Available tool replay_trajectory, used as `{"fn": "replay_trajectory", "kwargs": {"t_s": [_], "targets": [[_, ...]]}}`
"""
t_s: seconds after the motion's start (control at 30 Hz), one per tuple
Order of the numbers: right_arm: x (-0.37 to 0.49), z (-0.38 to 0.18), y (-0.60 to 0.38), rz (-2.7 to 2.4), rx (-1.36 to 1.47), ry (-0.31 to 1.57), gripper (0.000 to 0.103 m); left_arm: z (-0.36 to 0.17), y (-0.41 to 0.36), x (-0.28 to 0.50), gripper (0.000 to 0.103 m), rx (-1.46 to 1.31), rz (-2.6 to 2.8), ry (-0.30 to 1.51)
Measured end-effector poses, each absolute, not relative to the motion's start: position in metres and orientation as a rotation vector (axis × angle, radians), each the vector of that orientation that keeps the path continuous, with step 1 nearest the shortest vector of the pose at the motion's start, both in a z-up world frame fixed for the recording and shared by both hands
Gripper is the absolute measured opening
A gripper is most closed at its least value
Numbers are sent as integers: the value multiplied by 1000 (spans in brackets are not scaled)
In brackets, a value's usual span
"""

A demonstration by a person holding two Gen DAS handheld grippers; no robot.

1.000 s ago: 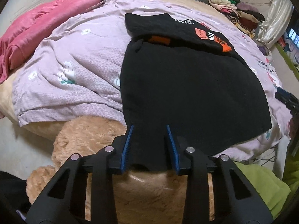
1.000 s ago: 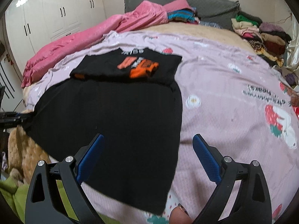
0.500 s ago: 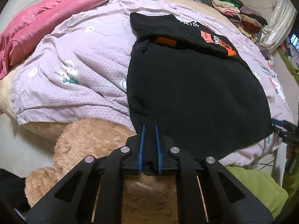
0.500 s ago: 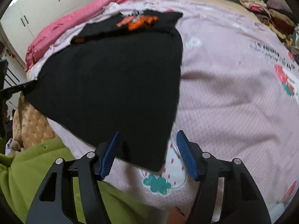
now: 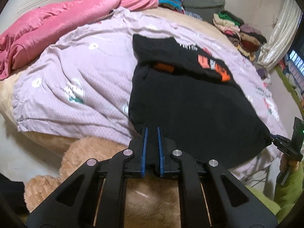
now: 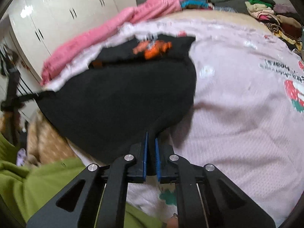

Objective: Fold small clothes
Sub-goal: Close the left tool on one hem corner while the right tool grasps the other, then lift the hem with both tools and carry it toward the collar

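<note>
A black garment (image 5: 190,104) with orange patches lies on the lilac bedsheet (image 5: 76,72), its far end folded back over itself. My left gripper (image 5: 151,131) is shut on the near left corner of its hem. In the right wrist view the same black garment (image 6: 117,95) spreads to the left, and my right gripper (image 6: 151,135) is shut on its near right corner, which is lifted off the sheet (image 6: 237,104). Each gripper shows at the edge of the other's view, the right gripper (image 5: 275,139) on the right and the left gripper (image 6: 36,95) on the left.
A pink quilt (image 5: 57,24) is bunched along the bed's far left. Stacked folded clothes (image 5: 239,32) sit at the far right by a curtain. A tan plush toy (image 5: 91,155) lies below the bed's near edge, green fabric (image 6: 38,182) beside it. White wardrobes (image 6: 57,11) stand behind.
Both grippers closed on the garment's near corners, the left first and the right after moving in over the corner. The hem has risen slightly off the sheet.
</note>
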State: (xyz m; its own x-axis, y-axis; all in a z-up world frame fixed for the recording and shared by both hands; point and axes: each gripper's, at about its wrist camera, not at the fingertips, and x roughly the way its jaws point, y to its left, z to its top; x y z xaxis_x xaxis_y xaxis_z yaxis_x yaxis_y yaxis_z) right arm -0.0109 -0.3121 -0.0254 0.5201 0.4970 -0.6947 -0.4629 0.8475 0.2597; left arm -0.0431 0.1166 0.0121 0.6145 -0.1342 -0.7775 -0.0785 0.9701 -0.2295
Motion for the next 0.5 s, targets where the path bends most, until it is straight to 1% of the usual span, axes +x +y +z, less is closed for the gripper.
{"fn": "replay_trajectory", "kwargs": {"t_s": [0.3,0.5], "targets": [[8,32,-332,594,186,634,6,42,126,-31,3,-309,-28,815],[31,52,-335,565,261,569,6,66,137,-17,3,-336,-4,752]]}}
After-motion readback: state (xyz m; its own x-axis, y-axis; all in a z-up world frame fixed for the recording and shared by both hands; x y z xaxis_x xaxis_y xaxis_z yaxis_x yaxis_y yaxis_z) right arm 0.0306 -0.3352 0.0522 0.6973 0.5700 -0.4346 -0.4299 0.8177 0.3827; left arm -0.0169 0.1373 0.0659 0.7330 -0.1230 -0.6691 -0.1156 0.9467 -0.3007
